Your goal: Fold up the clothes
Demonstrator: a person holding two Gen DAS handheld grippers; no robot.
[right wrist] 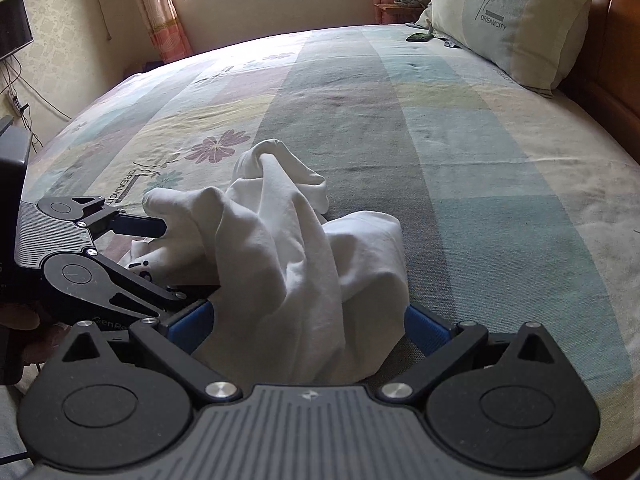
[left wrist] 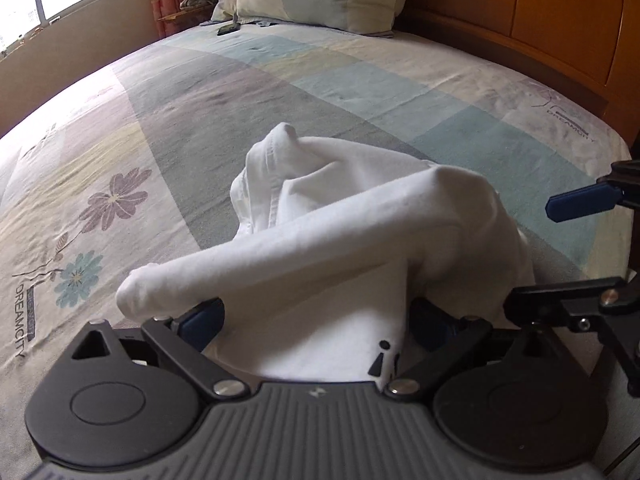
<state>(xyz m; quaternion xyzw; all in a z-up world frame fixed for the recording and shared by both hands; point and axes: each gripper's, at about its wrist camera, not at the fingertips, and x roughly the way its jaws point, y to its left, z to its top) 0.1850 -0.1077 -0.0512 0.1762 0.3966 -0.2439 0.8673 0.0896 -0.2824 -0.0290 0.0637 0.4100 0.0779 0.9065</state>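
White shirt (right wrist: 288,264) sits bunched at lower centre on the bed (right wrist: 460,152). Both tongs, left (left wrist: 316,320) and right (right wrist: 310,322), are spread wide with cloth draped over them; real grip, cannot tell. Likely lifting to shake it flat.

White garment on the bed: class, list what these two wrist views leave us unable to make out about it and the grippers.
- Garment type: bunched in both views; its own folds hide its shape.
- Black print: left wrist view, cut off by a fold.
- Left gripper fingertips: cloth covers them, so the jaws' state is unclear.
- Right gripper fingertips: likewise buried in cloth.
- Dark object by the pillow: too small to identify.
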